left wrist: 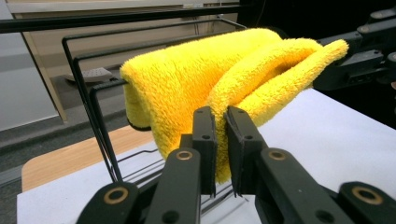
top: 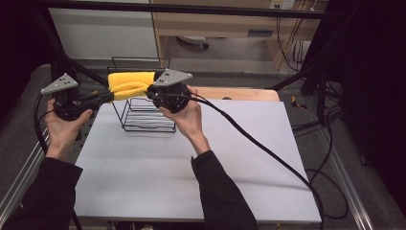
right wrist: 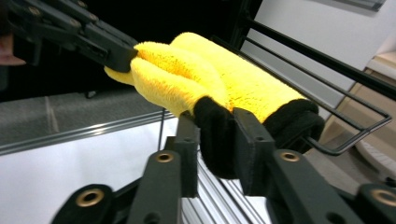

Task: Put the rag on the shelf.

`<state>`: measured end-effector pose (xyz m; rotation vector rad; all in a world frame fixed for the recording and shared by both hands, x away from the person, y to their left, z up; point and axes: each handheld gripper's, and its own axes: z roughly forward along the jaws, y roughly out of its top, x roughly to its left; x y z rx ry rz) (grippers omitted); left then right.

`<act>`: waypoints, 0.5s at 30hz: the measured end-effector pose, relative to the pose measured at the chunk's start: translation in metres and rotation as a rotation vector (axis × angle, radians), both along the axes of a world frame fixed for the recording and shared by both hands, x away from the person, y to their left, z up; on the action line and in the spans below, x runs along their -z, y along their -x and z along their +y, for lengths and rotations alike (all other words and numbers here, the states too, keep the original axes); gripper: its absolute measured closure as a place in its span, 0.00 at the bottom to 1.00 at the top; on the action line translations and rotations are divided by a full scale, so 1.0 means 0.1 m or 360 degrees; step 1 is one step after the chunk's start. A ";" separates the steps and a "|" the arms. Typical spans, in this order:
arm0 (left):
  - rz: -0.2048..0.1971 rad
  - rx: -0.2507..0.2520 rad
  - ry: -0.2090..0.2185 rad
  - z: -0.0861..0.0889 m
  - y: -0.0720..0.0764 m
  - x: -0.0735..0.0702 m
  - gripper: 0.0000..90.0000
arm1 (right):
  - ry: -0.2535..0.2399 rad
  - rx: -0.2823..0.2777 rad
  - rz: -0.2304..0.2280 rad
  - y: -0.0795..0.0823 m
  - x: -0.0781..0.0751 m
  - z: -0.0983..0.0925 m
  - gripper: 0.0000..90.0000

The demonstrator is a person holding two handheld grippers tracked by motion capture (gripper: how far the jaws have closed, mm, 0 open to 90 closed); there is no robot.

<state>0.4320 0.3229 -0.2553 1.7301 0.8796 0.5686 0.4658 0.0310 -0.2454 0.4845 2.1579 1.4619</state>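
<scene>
Holding one corner of the yellow towel, the left gripper has its jaws clamped on a pinch of the fluffy edge, as the left gripper view shows, with cloth squeezed thin between them. The towel itself lies draped over the top wires of the black wire rack standing at the far left part of the white table, its near hem pulled out toward both tools. Further right, the right gripper has its jaws closed on the other corner, on what looks like a dark trim at the towel's end. The step seems to be lifting or spreading the towel on the rack. To do it well, both hands should move together, keep the hem level and lightly taut, and avoid dragging the light rack sideways.
</scene>
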 end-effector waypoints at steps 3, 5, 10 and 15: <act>-0.0007 0.0016 -0.0017 0.00 0.03 0.03 0.91 | -0.0005 -0.0016 0.0022 0.03 -0.01 -0.01 0.72; -0.0017 0.0020 -0.0033 0.00 0.04 0.05 0.91 | -0.0012 -0.0030 0.0041 0.05 -0.02 -0.01 0.69; -0.0023 0.0023 -0.0066 -0.01 0.03 0.12 0.91 | -0.0029 -0.0068 0.0071 0.10 -0.03 -0.03 0.60; -0.0027 0.0022 -0.0118 -0.08 0.00 0.20 0.91 | -0.0011 -0.0043 0.0125 0.07 0.05 -0.02 0.80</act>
